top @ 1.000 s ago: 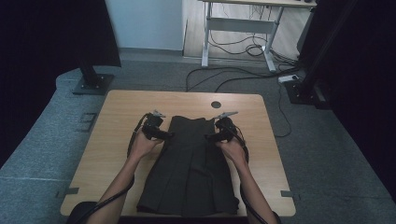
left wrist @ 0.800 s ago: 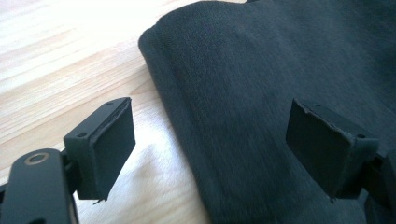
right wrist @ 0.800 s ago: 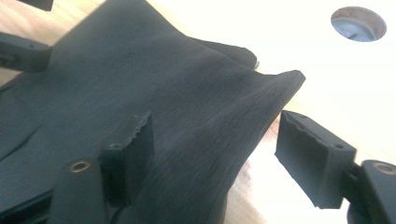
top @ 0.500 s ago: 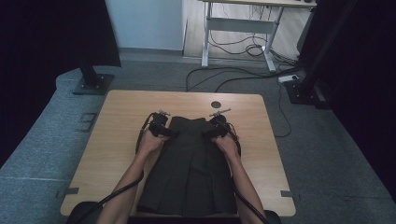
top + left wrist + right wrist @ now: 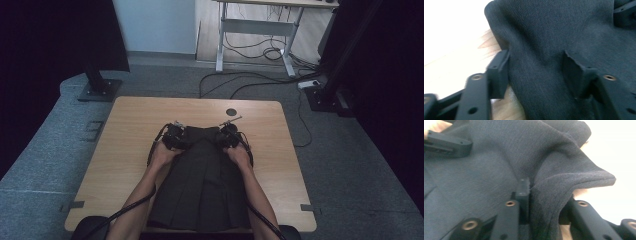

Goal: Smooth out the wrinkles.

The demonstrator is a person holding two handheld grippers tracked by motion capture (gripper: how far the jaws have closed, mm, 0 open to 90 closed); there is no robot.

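Observation:
A dark pleated skirt point(image 5: 205, 185) lies flat on the wooden table point(image 5: 135, 125), its waistband at the far end. My left gripper point(image 5: 176, 136) is at the waistband's left corner. In the left gripper view it point(image 5: 536, 67) stands open, the skirt point(image 5: 549, 37) cloth lying between its jaws and one jaw off the cloth's edge on bare wood. My right gripper point(image 5: 229, 135) is at the right corner. In the right gripper view it point(image 5: 546, 195) is shut on a raised fold of the skirt point(image 5: 499, 157). Each gripper view catches the other gripper's jaw at an upper corner.
A round black grommet point(image 5: 231, 112) sits in the tabletop just beyond the grippers. Bare wood lies left, right and beyond the skirt. On the floor past the table are a black stand base point(image 5: 97, 90), a desk frame point(image 5: 255, 40) with cables, and another base point(image 5: 325, 97).
Both hands have moved inward toward each other along the waistband, and the top of the skirt has drawn narrower between the grippers.

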